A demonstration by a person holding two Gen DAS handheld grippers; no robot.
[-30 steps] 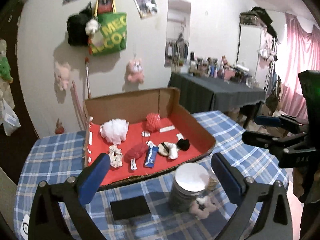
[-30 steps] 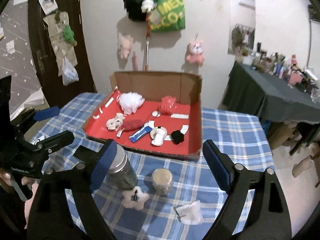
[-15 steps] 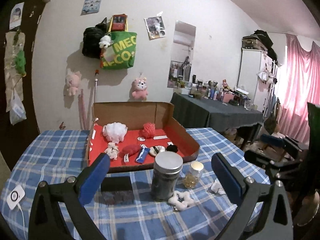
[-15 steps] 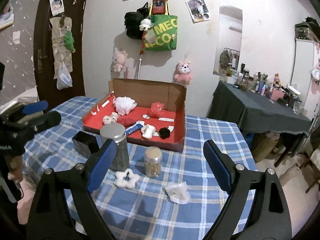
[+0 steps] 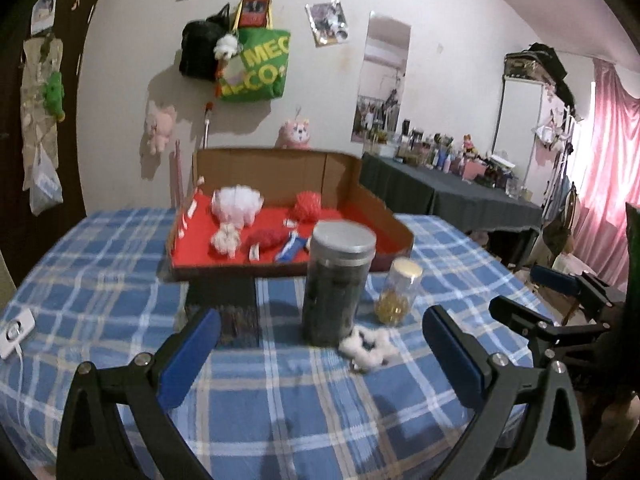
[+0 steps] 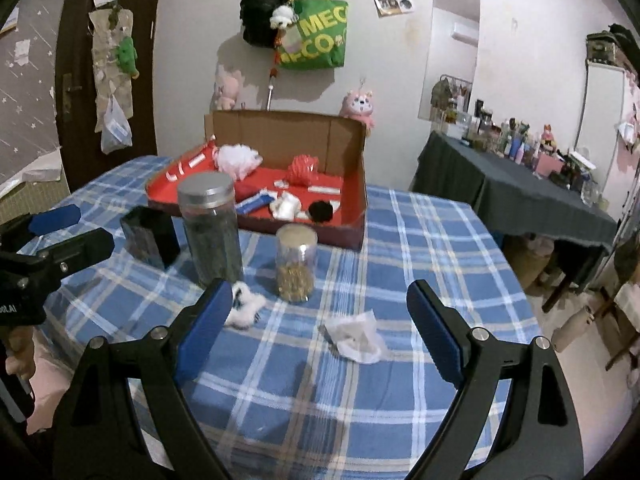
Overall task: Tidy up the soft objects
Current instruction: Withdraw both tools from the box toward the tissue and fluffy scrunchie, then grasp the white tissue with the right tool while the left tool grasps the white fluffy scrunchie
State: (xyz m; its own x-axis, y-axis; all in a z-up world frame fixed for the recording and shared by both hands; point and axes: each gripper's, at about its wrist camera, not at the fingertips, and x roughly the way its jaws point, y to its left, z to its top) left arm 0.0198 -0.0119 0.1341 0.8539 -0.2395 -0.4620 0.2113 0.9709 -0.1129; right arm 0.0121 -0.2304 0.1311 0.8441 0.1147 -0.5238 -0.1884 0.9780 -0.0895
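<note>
A cardboard box with a red floor (image 5: 384, 224) (image 6: 356, 216) stands at the far side of the blue plaid table. It holds a white pouf (image 5: 237, 204) (image 6: 238, 159), a red pouf (image 5: 308, 207) (image 6: 301, 168), a dark red soft piece (image 5: 265, 237) and other small items. A white fluffy scrunchie (image 5: 366, 346) (image 6: 246, 309) lies on the cloth in front of the tall dark jar (image 5: 338, 280) (image 6: 210, 226). A crumpled white tissue (image 6: 356, 336) lies nearer the right gripper. My left gripper (image 5: 320, 356) and right gripper (image 6: 316, 328) are both open and empty, low over the table's near side.
A small jar of yellow bits (image 5: 396, 292) (image 6: 296, 262) stands beside the tall jar. A black box (image 6: 150, 236) (image 5: 224, 300) stands left of it. A white switch with a cord (image 5: 14, 330) lies at the left table edge. A dark cluttered side table (image 6: 520, 196) stands at the right.
Both grippers have pulled back and dropped lower, from above the box to the near side of the table. The jars and the scrunchie now show closer and larger.
</note>
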